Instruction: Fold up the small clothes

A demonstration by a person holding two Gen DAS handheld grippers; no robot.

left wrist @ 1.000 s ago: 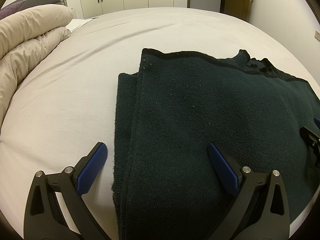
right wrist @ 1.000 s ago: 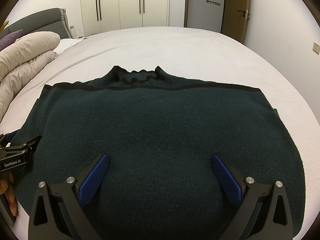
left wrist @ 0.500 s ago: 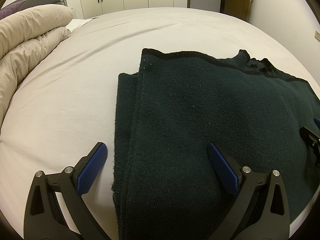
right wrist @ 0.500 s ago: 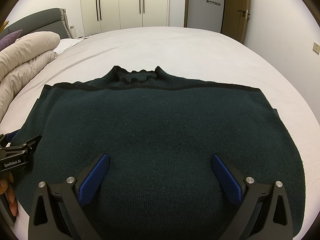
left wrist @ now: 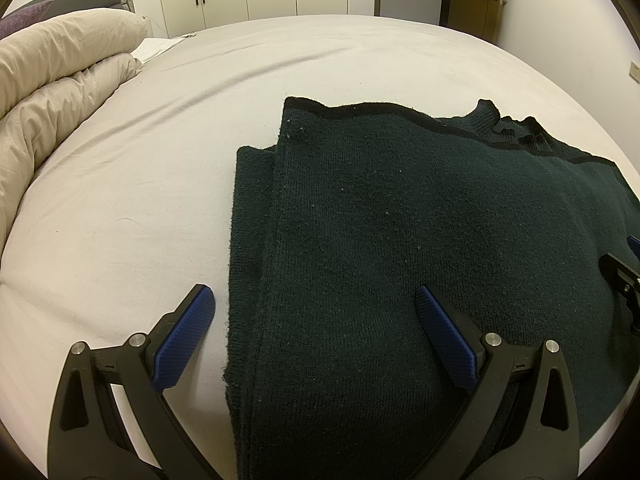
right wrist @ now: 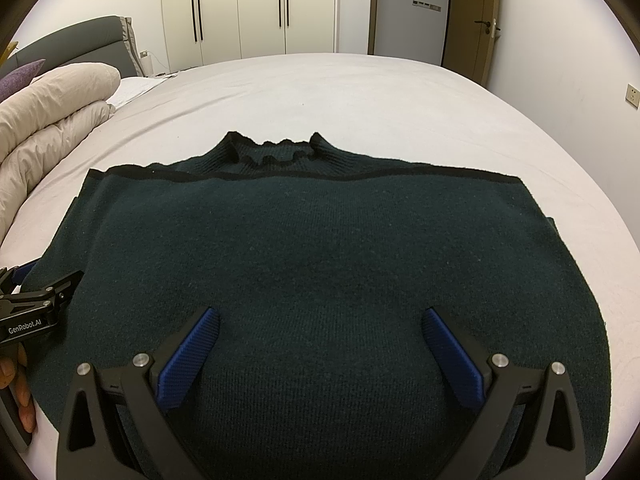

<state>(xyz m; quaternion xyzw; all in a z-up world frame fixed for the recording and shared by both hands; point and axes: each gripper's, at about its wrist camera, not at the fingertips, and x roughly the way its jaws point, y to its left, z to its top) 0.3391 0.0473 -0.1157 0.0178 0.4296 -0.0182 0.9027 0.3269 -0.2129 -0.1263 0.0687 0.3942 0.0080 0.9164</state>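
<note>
Left claw (left wrist: 314,320) and right claw (right wrist: 320,344) both spread wide.

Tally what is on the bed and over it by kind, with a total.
Dark green sweater: 1
Beige duvet: 1
Purple pillow: 1
Grippers: 2, the left gripper and the right gripper, both open
Total: 5

Pale bed (right wrist: 360,92), dark green sweater (right wrist: 320,264), beige duvet (right wrist: 52,120)
</note>
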